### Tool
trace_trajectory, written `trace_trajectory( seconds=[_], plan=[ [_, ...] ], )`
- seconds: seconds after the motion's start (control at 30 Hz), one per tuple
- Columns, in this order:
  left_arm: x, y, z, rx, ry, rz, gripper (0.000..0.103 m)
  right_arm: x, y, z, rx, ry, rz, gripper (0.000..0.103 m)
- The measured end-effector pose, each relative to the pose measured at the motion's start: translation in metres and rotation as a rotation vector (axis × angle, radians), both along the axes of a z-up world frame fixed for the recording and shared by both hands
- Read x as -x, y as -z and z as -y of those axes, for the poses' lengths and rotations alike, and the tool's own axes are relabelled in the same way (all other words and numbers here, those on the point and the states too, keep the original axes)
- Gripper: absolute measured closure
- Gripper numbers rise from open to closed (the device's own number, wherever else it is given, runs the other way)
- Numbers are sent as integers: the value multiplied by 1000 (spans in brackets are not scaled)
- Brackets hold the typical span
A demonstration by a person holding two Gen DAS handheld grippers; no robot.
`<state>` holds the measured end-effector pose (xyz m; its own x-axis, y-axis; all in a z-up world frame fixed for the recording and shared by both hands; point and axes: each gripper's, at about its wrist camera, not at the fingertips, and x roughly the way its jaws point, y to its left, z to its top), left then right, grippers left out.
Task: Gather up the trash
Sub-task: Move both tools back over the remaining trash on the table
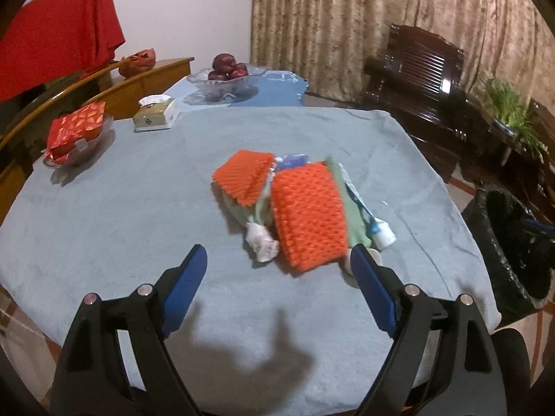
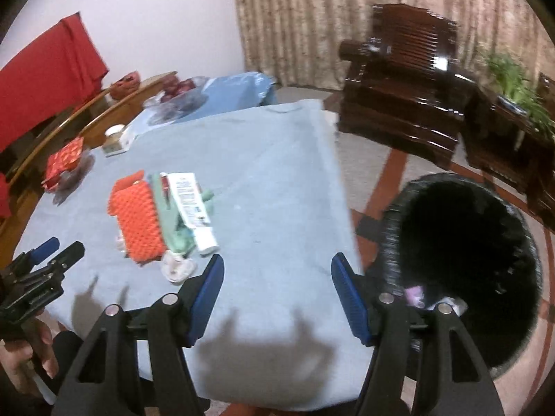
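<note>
Both wrist views look forward over the table [image 1: 104, 208], sharing it.

We find no legible text in either view. The white tube [image 2: 194, 208] in the trash pile carries a printed label panel with lines of small print and a barcode-like block, too blurred for us to read. The tissue box [image 1: 156, 115] shows a dark mark on its front face, which we cannot make out. The red packet [image 1: 74, 128] bears only a pattern, no lettering we can read.
</note>
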<state>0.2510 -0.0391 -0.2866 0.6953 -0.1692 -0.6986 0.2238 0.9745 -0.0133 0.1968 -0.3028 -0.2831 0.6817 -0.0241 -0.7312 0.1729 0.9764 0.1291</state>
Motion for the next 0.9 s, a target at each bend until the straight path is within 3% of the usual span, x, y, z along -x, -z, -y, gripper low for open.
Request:
trace_trajectory(
  seconds=[0.3,0.53,0.6,0.67,0.77,0.9],
  plan=[
    [-26,24,12,-4,8,-10,21,-53,27,-27,-6,-80,-29,40],
    [-61,51,29,-1,51,-62,35,-71,44,-26,-20,-86,-63,40],
    [-65,57,32,-9,62,-67,42,-73,48,-26,-19,-90,-73,40],
    [-70,62,33,-1,78,-90,64,-77,52,-28,-20,-98,-85,40],
    [-72,65,30,4,85,-99,81,-79,54,-32,-26,-108,-92,41],
    [-69,60,23,18,86,-85,89,-83,54,-42,-26,-130,-94,44]
  ],
)
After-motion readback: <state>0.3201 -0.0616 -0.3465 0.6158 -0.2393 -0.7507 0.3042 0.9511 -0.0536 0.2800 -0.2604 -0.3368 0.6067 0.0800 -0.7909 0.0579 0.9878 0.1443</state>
